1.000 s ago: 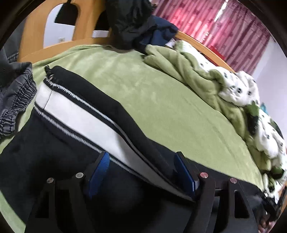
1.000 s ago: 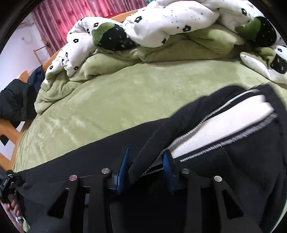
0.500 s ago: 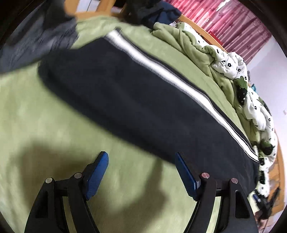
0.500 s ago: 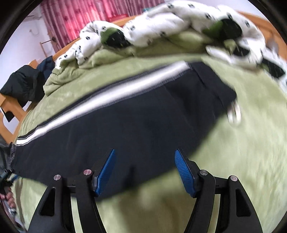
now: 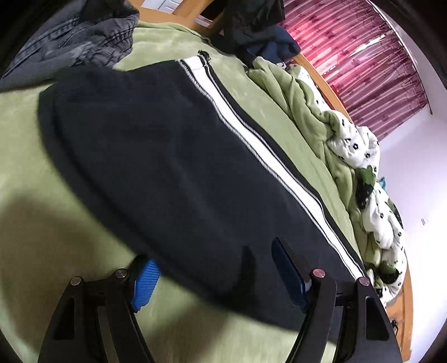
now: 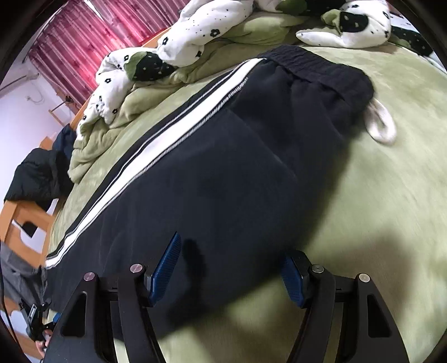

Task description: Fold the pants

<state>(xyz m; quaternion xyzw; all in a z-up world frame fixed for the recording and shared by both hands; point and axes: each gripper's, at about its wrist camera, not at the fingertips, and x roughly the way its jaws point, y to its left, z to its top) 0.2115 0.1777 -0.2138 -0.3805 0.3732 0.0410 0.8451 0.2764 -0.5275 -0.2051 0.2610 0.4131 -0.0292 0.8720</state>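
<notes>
Black track pants (image 5: 173,156) with a white side stripe (image 5: 268,156) lie flat lengthwise on the green bed cover. In the right wrist view the pants (image 6: 223,173) show their elastic waistband (image 6: 315,67) at the far end and a white drawstring loop (image 6: 381,123) beside it. My left gripper (image 5: 218,279) is open and empty, low over the near edge of the pants near the leg end. My right gripper (image 6: 232,273) is open and empty, over the near edge near the waist end.
A rumpled green and white flowered quilt (image 5: 363,173) lies along the far side of the bed. Grey jeans (image 5: 83,39) and dark clothes (image 5: 251,25) lie at the wooden headboard (image 5: 173,16). Red curtains (image 6: 83,36) hang behind. Bare green cover (image 6: 391,209) lies on the near side.
Both grippers let go of the pants and drew back. A second ago the right was closed on the fabric and the left had cloth between its fingers; now the pants lie flat.
</notes>
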